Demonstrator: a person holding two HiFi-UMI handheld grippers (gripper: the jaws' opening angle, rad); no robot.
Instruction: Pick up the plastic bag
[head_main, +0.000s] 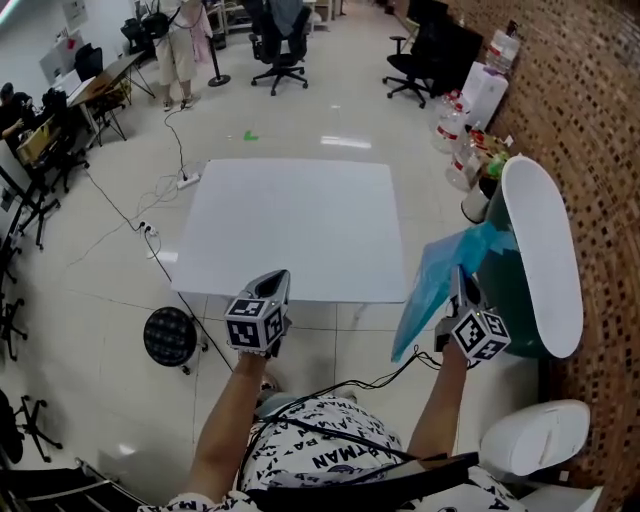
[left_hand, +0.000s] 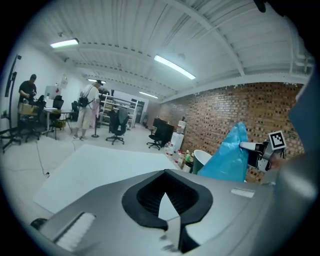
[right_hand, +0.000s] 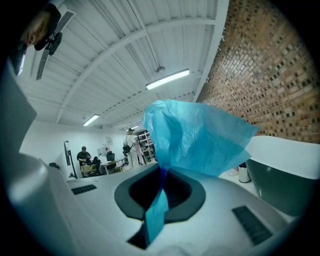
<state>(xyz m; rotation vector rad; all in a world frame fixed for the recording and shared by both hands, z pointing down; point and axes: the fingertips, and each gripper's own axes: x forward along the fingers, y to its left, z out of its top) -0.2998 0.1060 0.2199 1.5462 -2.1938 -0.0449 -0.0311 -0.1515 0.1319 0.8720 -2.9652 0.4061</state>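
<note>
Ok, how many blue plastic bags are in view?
1: the blue plastic bag pinched in the right hand-held gripper, beside the green bin. Others could be hidden inside it.

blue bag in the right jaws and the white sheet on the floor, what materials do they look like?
Blue bag: thin plastic film with a faint sheen. It bunches into a tight pinch and fans out in sharp creases, and overlapping layers look darker.
White sheet: rigid flat panel, smooth and matte, with straight edges. Plastic or coated board; the look leaves that open.
</note>
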